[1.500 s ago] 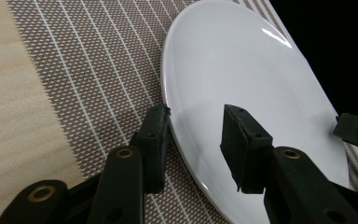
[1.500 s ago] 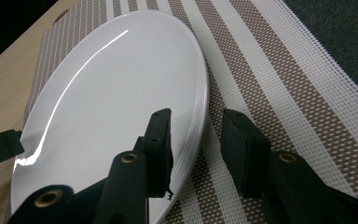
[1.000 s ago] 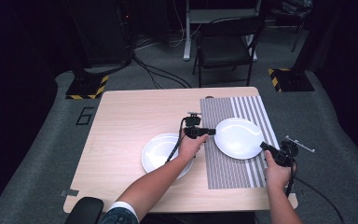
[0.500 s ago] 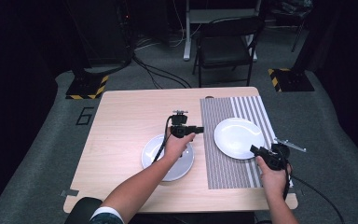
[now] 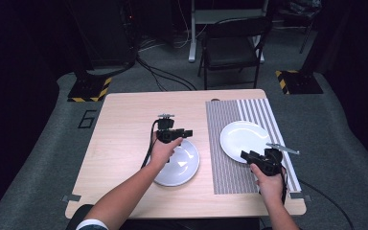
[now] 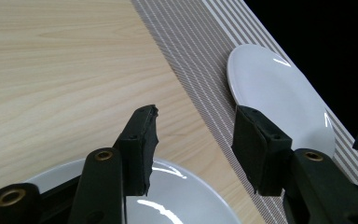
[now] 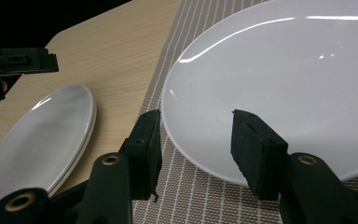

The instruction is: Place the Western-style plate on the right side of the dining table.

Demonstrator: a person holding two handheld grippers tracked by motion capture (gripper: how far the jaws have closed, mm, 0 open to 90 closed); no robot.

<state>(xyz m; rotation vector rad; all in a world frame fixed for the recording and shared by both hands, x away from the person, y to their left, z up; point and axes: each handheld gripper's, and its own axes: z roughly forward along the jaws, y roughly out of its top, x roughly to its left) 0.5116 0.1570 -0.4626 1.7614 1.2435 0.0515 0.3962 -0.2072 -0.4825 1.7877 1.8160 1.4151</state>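
Both grippers have pulled back from the plate (image 5: 246, 139) on the mat (image 5: 230, 158). The left gripper (image 5: 188, 133), empty jaws just widening, hangs over the stacked plates (image 5: 184, 165) at nine o'clock. The right gripper (image 5: 245, 155) waits apart and empty at six o'clock.

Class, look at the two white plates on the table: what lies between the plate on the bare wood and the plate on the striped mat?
In the high view, between the plate on the wood and the plate on the mat lie only bare wooden table and the striped mat's left part.

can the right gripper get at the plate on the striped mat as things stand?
Probably yes. The right gripper sits at the near rim of the plate on the striped mat, jaws parted and empty; the rim lies just ahead between them, nothing in between.
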